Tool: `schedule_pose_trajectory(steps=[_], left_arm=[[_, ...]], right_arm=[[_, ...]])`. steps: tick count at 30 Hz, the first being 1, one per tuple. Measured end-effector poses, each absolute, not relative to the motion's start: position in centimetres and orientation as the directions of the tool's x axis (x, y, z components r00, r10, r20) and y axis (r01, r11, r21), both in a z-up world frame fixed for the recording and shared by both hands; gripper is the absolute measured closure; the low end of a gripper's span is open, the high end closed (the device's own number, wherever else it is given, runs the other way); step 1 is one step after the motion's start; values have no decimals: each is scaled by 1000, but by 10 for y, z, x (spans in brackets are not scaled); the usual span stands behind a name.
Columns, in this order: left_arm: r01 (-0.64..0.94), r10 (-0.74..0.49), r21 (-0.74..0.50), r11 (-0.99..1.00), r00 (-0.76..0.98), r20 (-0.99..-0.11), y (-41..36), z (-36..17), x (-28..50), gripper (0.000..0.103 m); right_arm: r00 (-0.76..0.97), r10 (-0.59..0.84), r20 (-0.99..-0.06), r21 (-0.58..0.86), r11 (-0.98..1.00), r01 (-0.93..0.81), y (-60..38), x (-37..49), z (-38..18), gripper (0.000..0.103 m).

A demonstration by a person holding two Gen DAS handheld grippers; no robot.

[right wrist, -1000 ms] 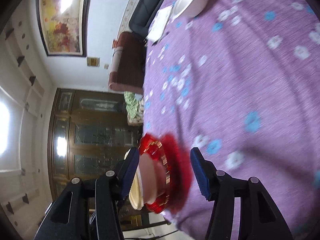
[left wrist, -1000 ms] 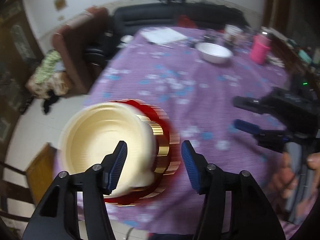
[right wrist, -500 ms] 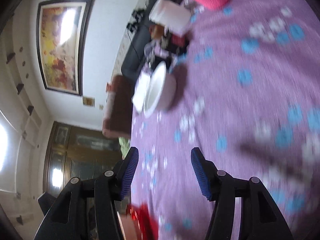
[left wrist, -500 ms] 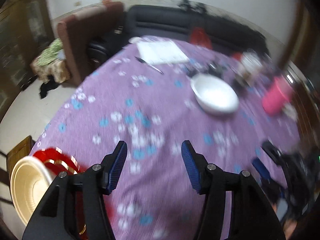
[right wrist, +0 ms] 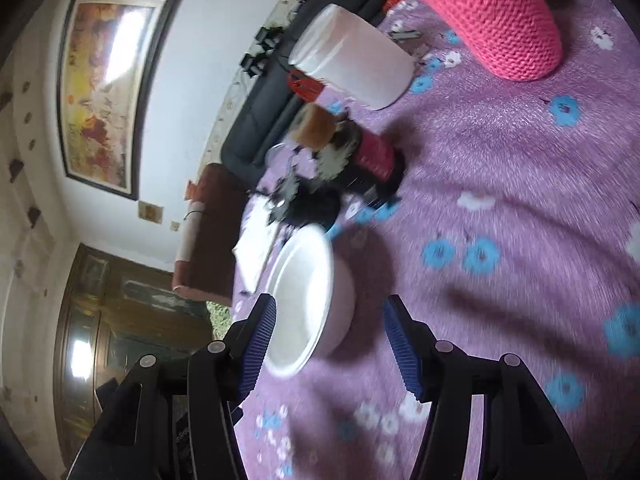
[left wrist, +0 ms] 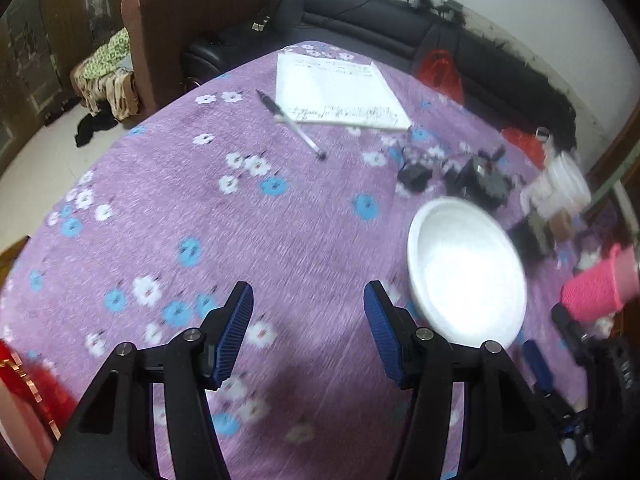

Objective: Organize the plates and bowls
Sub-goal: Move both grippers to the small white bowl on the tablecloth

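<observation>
white bowl (left wrist: 466, 276) sits alone at right of frame on the tabletop (left wrist: 280, 220), not yet stacked. red plate (left wrist: 28, 384) lies at lower left edge. both hand-held grippers, left (left wrist: 308, 336) and right (right wrist: 330, 346), open and empty; right one frames the bowl.

This is a home living room. A black sofa (left wrist: 460, 40) and a brown armchair (left wrist: 192, 12) stand against the wall behind a table (left wrist: 280, 240) covered in a purple flowered cloth. A framed painting (right wrist: 108, 84) hangs above a dark wooden cabinet (right wrist: 120, 332).
</observation>
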State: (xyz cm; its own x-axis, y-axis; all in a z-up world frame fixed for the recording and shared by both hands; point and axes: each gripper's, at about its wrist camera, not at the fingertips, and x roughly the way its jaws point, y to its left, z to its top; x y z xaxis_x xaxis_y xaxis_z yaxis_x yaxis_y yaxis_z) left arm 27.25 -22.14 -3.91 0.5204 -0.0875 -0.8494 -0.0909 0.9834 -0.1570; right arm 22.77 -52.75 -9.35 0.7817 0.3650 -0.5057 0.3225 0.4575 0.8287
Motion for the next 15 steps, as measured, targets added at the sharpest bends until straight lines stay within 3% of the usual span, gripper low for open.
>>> schedule_pose_trajectory(steps=[9,15], left_arm=[[-103,-108,-194,976,546,-831,-235,-46,300,47],[-72,-208,-281,957,504,-838,-238,-52,306,47]], right_arm=[[769,387,-508,820,491,295,-528,252,-101,45],[780,385,-493,821,502,271,-524,248,-101,45]])
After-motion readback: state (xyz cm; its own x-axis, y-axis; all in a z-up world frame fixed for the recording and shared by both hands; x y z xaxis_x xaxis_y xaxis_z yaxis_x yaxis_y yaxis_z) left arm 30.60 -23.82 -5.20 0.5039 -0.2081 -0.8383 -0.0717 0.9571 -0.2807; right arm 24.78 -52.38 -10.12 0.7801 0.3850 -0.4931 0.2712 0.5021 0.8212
